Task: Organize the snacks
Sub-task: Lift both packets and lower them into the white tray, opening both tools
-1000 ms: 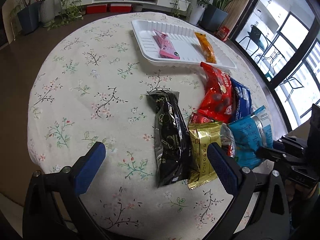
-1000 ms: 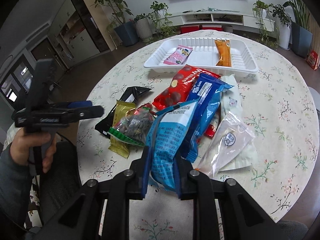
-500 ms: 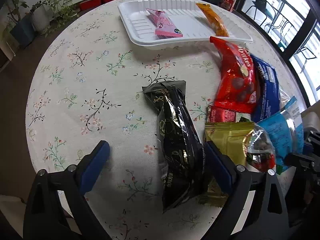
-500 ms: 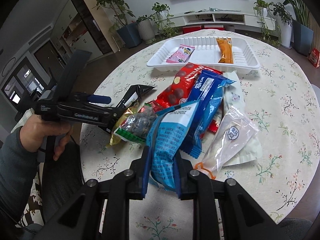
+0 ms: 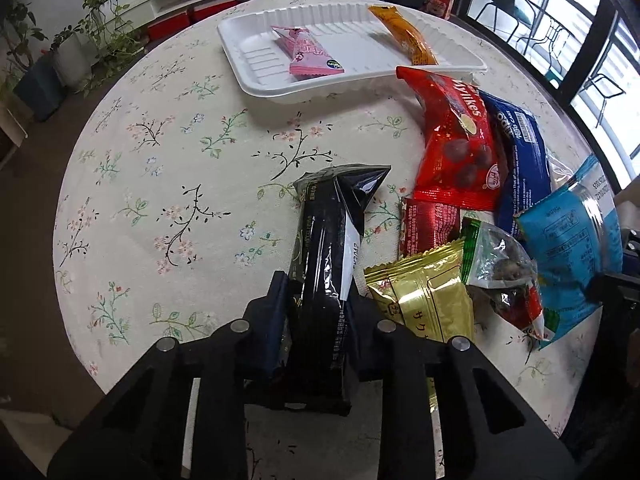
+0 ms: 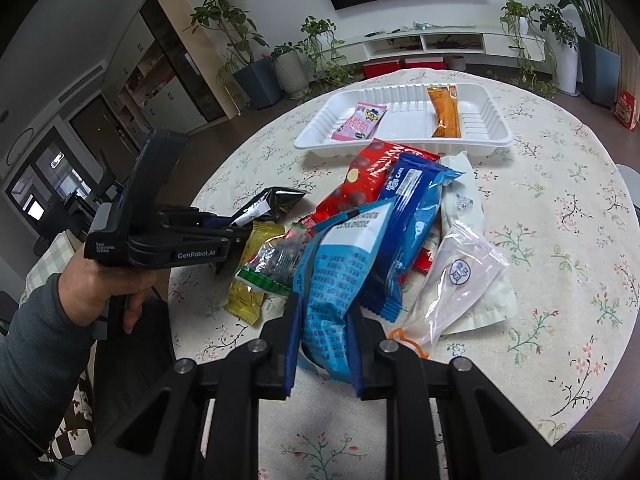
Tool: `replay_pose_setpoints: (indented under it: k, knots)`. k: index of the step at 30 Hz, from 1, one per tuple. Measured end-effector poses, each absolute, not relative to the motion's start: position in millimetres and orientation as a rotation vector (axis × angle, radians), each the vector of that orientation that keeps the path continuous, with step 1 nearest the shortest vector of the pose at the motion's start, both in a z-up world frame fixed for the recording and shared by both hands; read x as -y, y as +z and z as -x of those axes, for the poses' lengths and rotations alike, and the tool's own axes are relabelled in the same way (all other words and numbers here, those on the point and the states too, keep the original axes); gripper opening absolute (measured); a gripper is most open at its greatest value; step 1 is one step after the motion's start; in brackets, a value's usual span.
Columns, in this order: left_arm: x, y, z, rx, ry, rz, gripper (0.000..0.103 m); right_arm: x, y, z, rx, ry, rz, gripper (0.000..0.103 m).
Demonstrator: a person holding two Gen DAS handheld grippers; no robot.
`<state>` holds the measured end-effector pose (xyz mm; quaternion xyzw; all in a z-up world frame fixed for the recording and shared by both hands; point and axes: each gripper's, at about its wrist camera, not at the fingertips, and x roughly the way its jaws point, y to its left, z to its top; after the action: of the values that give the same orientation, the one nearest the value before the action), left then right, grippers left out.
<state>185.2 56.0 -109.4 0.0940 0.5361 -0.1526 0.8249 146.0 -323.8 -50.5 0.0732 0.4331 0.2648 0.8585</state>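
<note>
My left gripper (image 5: 318, 304) is shut on the near end of a long black snack pack (image 5: 332, 232), which shows in the right wrist view (image 6: 268, 206) too. My right gripper (image 6: 324, 320) is shut on a light blue snack bag (image 6: 340, 256), also seen in the left wrist view (image 5: 568, 248). A white tray (image 5: 264, 80) at the far side of the round table holds a pink pack (image 5: 310, 50) and an orange pack (image 5: 404, 36).
A pile lies between the grippers: a gold pack (image 5: 428, 296), a clear bag of dark sweets (image 5: 504, 272), a red bag (image 5: 456, 140), a dark blue pack (image 5: 520, 152) and clear white bags (image 6: 456, 276). The table's left part (image 5: 160, 168) shows flowered cloth.
My left gripper moved in over the black pack and shut on its near end. My right gripper stayed shut on the light blue bag.
</note>
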Motion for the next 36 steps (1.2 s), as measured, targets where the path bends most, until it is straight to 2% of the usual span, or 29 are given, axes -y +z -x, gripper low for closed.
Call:
replay_pose_setpoints:
  k: [5,22,30,36]
  knots:
    - [-54.2,-106.0,-181.3,-1.133,-0.333,-0.195,0.022,322.3,-45.7,-144.3,-0.902,0.555,-0.16,0.022]
    - [-115.7,-63.9,-169.3,-1.032,-0.463,0.27,0.022,361.2,-31.5,-169.6,-0.887,0.586,-0.401,0.022]
    - [-114.2,-39.6,-203.4,-0.991,-0.53,0.363,0.022,395.2,-13.1,-204.0,-0.827,0.538,-0.429,0.022]
    - [-105.3,-19.0,-259.6,-0.97,-0.546,0.396,0.022,428.2,3.0,-261.0,-0.793,0.48,-0.442,0.022]
